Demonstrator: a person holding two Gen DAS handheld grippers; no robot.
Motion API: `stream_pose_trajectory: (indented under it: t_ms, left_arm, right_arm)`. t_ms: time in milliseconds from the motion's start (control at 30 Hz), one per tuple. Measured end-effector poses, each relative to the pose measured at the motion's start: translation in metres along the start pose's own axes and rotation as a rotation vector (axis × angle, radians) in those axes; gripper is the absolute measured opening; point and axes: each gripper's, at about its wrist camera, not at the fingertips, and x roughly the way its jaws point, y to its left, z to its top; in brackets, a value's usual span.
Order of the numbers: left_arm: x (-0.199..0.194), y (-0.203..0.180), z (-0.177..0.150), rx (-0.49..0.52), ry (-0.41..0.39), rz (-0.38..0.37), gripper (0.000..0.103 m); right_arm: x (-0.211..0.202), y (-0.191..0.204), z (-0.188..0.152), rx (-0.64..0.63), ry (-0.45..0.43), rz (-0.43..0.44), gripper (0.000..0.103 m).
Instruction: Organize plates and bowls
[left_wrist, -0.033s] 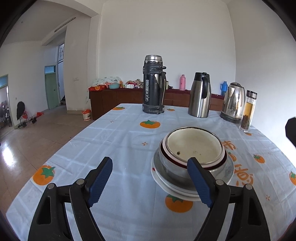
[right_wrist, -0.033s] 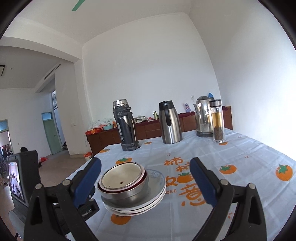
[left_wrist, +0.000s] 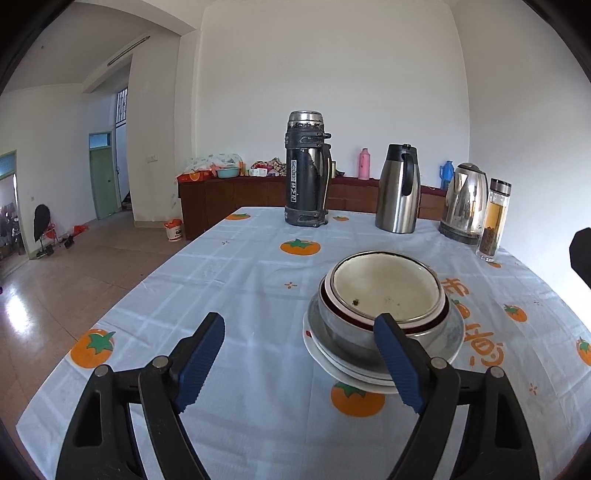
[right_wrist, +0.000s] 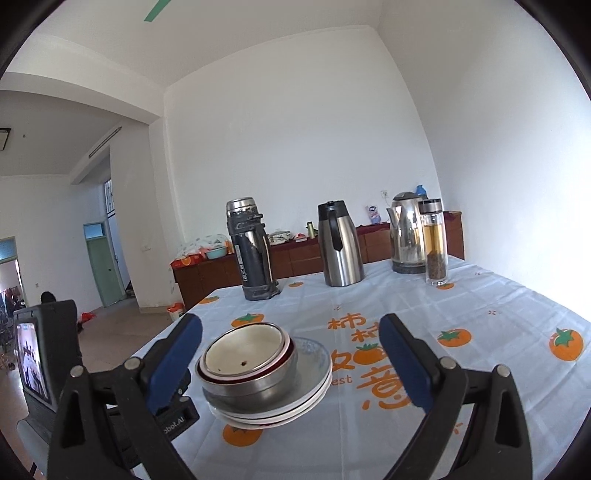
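Nothing has shifted: each hand-held gripper (left_wrist: 301, 363) (right_wrist: 291, 363) gapes empty near the stacked bowls (left_wrist: 384, 291) and plates (left_wrist: 369, 369).

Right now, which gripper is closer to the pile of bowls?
Probably the left. The left gripper has one finger right before the bowl stack, stack off to its right. The right gripper frames it between open fingers, untouched.

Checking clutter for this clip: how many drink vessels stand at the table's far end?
4: black flask leftmost, steel jug beside it, kettle next, tea bottle rightmost. None seems hidden.
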Motion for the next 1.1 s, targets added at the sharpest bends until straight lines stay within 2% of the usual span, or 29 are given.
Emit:
stream_pose_trajectory:
  t_ms: [300, 533, 1100]
  left_arm:
    - [-0.017, -0.001, 0.002, 0.005, -0.011, 0.031, 0.087]
    - [-0.029, -0.004, 0.002, 0.008, -0.025, 0.019, 0.088]
    - [-0.032, -0.008, 0.004, 0.037, -0.038, 0.031, 0.089]
  right_arm:
    - [-0.02, -0.003, -0.005, 0.026, -0.009, 0.006, 0.102]
    - [-0.029, -0.004, -0.005, 0.03, -0.017, 0.004, 0.103]
    - [-0.032, -0.006, -0.004, 0.046, -0.015, -0.009, 0.103]
